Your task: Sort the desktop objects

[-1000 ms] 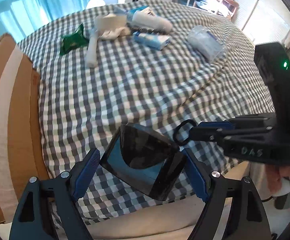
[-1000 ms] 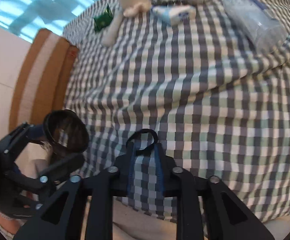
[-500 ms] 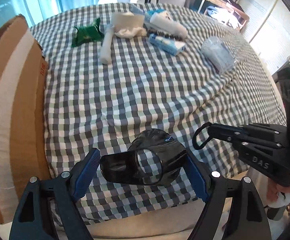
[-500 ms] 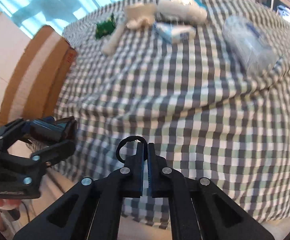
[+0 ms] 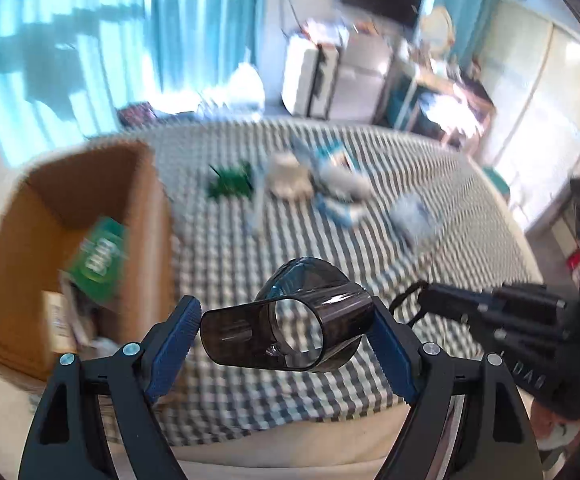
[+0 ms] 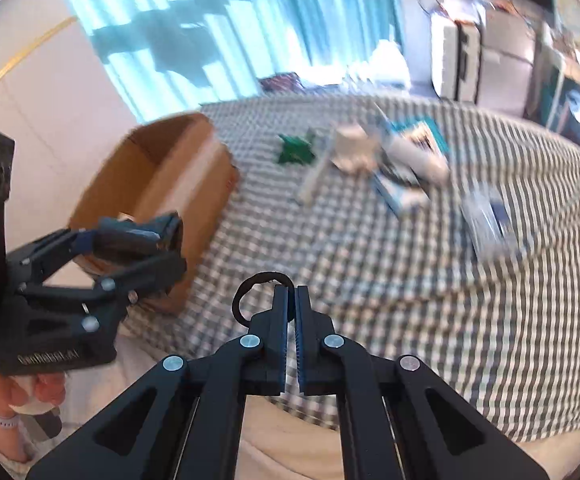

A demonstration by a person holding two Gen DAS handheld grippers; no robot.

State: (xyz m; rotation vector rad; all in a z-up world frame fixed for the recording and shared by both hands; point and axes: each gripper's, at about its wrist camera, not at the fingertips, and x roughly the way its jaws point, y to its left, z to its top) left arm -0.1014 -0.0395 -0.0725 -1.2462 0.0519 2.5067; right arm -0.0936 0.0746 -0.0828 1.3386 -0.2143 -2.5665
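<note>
- The cardboard box (image 5: 78, 256) sits at the table's left edge with a green packet (image 5: 98, 260) already in it; I judge a careless swing could clip its rim.
- My left gripper (image 5: 286, 332) stands wide, clamped across a dark smoky cup (image 5: 290, 328) lying sideways; its smooth, round wall could slip or roll out.
- My right gripper (image 6: 291, 304) is pinched fully together on a thin black hair tie (image 6: 258, 292), which loops out left of the tips; so slight a hold could drop it short of the box.
- Remaining clutter (image 5: 309, 188) waits mid-table on the checked cloth (image 5: 429, 304).
</note>
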